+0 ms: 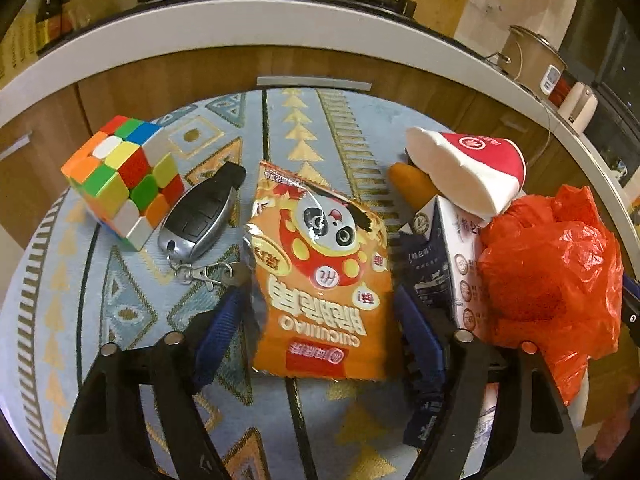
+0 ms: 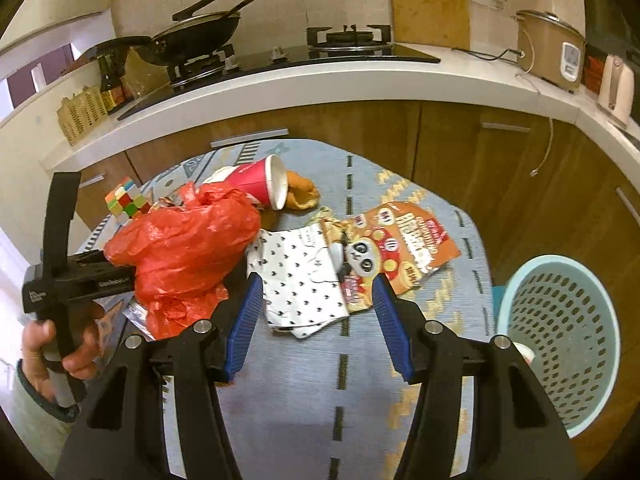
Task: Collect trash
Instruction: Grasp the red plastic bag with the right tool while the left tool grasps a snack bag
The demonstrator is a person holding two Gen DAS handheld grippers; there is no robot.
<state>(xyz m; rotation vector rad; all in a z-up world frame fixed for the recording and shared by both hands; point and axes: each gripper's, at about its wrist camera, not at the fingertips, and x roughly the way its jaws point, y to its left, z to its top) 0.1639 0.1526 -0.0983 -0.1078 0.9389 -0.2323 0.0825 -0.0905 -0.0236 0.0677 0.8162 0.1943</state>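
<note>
Your left gripper [image 1: 320,292] straddles the orange snack bag [image 1: 320,280] with jaws spread, while your right gripper [image 2: 318,292], also spread, faces the patterned wrapper [image 2: 298,280] at twelve o'clock.

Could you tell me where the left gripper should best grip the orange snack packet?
Probably across the lower half of the orange snack packet, from above. It lies flat and the left gripper already has open jaws on both long edges.

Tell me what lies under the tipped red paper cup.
The red paper cup leans on a milk carton, with an orange object poking out beneath it. The red plastic bag hides the carton's right side.
</note>
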